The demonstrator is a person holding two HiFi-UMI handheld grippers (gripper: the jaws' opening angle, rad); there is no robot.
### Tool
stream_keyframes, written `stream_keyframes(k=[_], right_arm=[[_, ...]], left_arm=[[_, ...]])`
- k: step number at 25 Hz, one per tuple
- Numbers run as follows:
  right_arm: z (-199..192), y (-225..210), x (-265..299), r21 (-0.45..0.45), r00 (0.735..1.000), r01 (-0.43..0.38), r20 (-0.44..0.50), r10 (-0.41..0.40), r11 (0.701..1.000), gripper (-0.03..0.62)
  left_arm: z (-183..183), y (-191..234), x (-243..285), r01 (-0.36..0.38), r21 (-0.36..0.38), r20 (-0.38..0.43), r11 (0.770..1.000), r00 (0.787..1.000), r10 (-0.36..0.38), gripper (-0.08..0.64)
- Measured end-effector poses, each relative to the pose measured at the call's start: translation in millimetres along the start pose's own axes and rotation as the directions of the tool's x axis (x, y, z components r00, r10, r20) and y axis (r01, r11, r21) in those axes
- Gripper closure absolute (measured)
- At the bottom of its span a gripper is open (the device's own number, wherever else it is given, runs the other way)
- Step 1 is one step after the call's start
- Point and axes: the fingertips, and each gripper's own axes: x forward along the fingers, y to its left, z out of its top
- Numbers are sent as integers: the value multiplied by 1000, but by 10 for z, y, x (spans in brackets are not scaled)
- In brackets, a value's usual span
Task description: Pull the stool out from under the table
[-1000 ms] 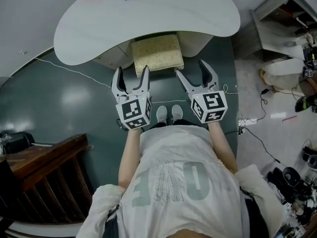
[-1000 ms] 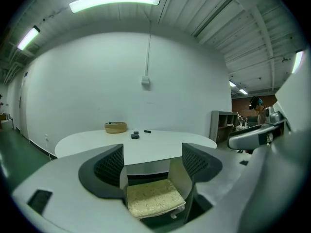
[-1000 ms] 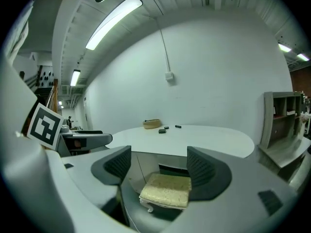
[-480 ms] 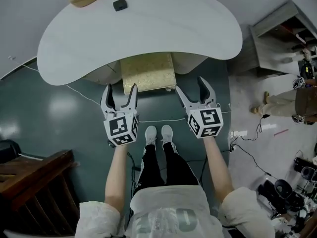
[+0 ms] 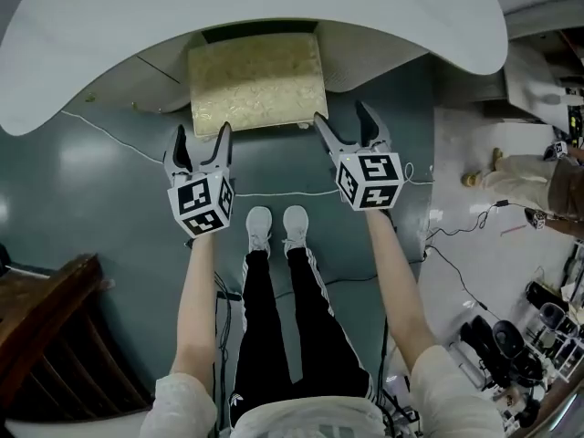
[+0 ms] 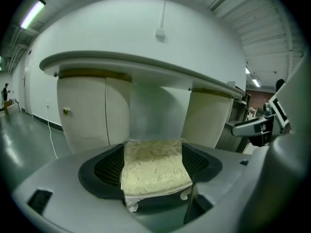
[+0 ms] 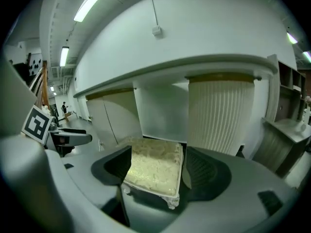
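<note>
The stool (image 5: 256,80) has a cream patterned cushion and short white legs, and its far part sits under the white curved table (image 5: 456,30). My left gripper (image 5: 202,138) is open just short of the stool's front left corner. My right gripper (image 5: 340,119) is open beside the front right corner. Neither touches the stool, and nothing is between the fingers. In the left gripper view the stool (image 6: 154,171) lies ahead between the jaws, below the tabletop (image 6: 146,64). The right gripper view shows the stool (image 7: 154,169) the same way.
The table stands on cream ribbed pedestals (image 7: 221,115) on both sides of the stool. A white cable (image 5: 109,135) runs across the grey floor. My shoes (image 5: 274,226) stand behind the grippers. Dark wooden furniture (image 5: 46,336) is at lower left. Cables and clutter (image 5: 511,345) lie at right.
Both open grippers have moved forward, from about a hand's width back to the stool's front corners. The table and stool now fill more of the head view.
</note>
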Motion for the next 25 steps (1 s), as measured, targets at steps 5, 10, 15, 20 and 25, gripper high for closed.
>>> stream_keyframes(k=[5,10,15,20,25], right_arm=[[-666,-163,404,-1,999,25,-48,-25,1000,247],[-1257,-228,749,-52,994,1,-109,-7,999,247],[-1840,-265,878,-58,983,15,-182,-25,998,247],[-2265,-326,1035,-71,968,24,-246,-40,997,247],[-2571,-392,1206,-53,956,46,-288,-59,998,245]], left_arm=[[-707,150,248,13,40,-41,999,999,-11,213],[-1355,337,524,-22,42,-96,999,995,26,206],[-1834,519,743,-60,35,-143,998,988,64,198],[-2207,664,934,-82,25,-193,996,977,85,190],[-2527,744,1073,-71,23,-244,997,967,75,189]])
